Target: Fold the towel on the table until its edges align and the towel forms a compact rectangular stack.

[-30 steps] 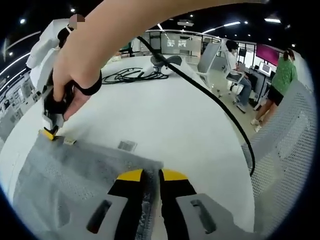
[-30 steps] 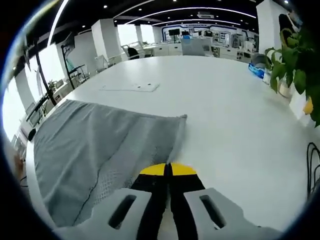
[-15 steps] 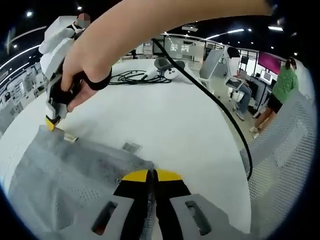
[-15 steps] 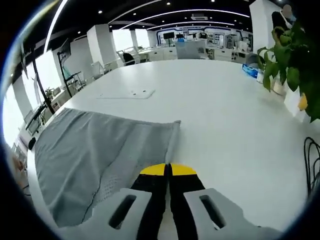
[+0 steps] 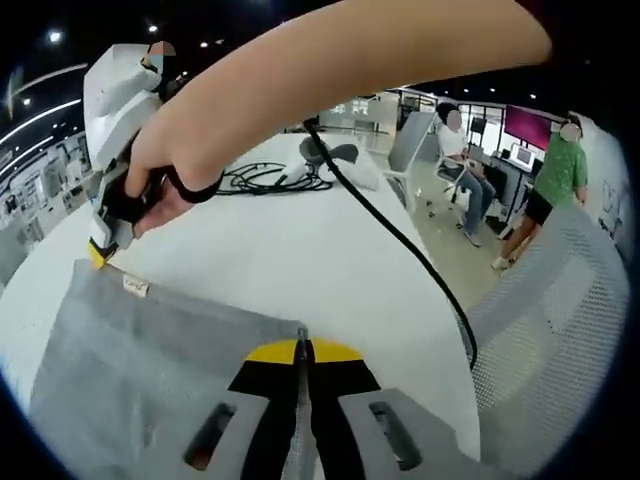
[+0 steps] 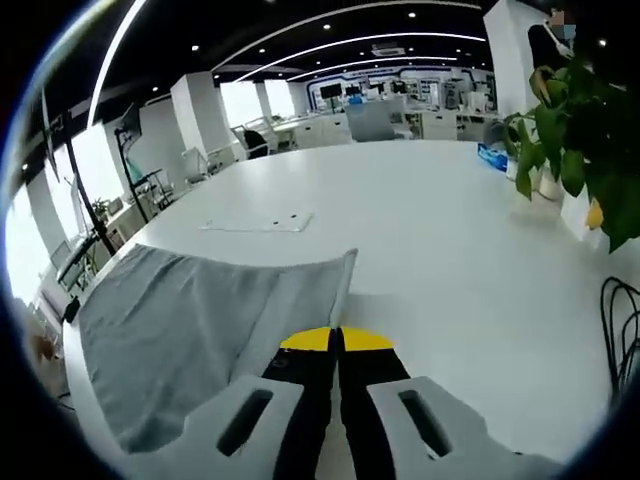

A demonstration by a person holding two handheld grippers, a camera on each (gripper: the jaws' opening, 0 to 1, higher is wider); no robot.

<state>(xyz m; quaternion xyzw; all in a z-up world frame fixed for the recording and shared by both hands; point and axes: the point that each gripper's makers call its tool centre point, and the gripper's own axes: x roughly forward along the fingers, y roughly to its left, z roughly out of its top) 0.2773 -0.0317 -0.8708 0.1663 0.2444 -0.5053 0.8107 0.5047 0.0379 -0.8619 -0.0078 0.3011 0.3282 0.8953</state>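
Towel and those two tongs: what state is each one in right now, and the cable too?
Towel: grey, held up by two corners off the white table, not yet folded compact.
Left tongs: shut on a towel corner.
Right tongs: shut on the towel's other corner.
Black cable: lying in loose coils on the table.
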